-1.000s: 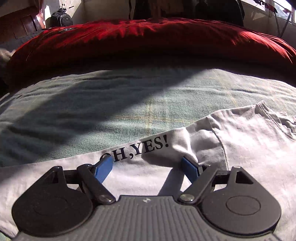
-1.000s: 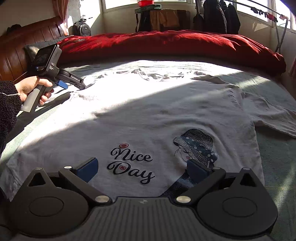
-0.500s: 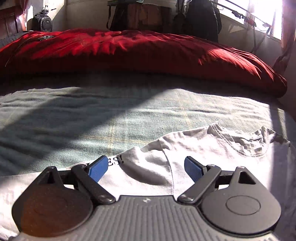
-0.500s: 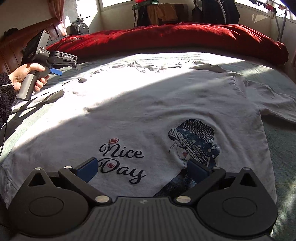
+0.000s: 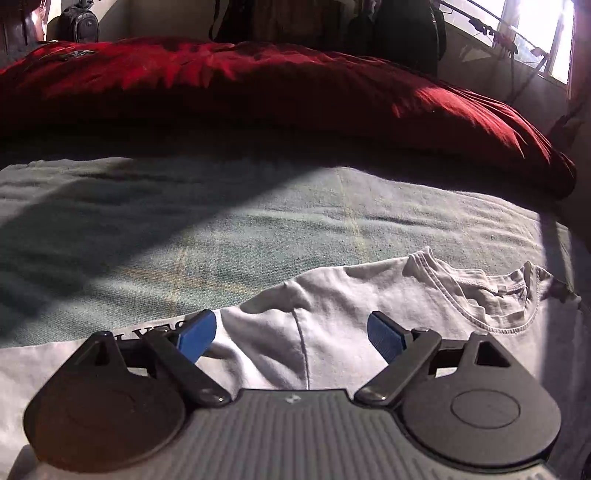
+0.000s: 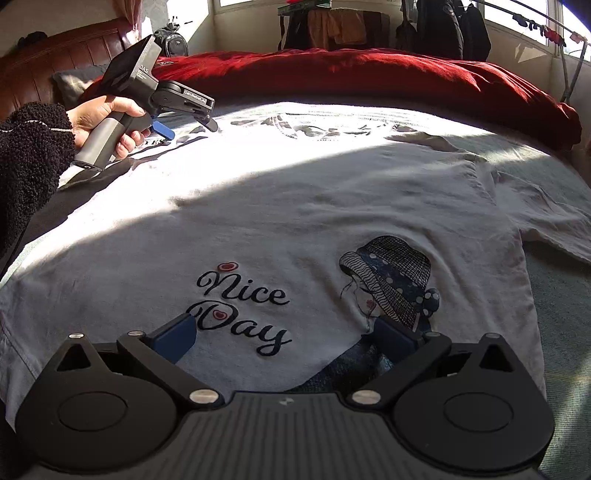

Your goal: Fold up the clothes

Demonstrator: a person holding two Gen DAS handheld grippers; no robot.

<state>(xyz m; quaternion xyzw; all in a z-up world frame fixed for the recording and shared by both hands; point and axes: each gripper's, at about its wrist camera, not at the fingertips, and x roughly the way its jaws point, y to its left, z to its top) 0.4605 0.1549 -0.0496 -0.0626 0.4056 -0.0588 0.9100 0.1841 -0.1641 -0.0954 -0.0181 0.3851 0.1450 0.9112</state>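
A white T-shirt (image 6: 295,199) lies spread flat on the bed, printed "Nice Day" (image 6: 240,306) beside a figure in a hat (image 6: 391,277). My right gripper (image 6: 284,332) hovers open just above this lower front, nothing between its fingers. In the left wrist view, my left gripper (image 5: 290,326) stands open over the shirt's shoulder seam (image 5: 299,332), with the ribbed neckline (image 5: 480,295) to its right. A folded sleeve with black lettering (image 5: 147,330) peeks out by the left fingertip. The right wrist view shows the left gripper (image 6: 184,127) in a person's hand (image 6: 107,114), raised off the cloth.
A bulky red duvet (image 6: 369,74) runs across the far side of the bed. Teal sheet (image 5: 221,229) shows beyond the shirt. The shirt's right sleeve (image 6: 546,225) lies spread out. A wooden headboard (image 6: 55,59), a backpack (image 6: 175,40) and hanging clothes (image 6: 443,29) stand behind.
The left gripper has lifted off the sleeve and swung right, bringing the neckline into its view. The right gripper has eased slightly nearer the print. Both stayed open.
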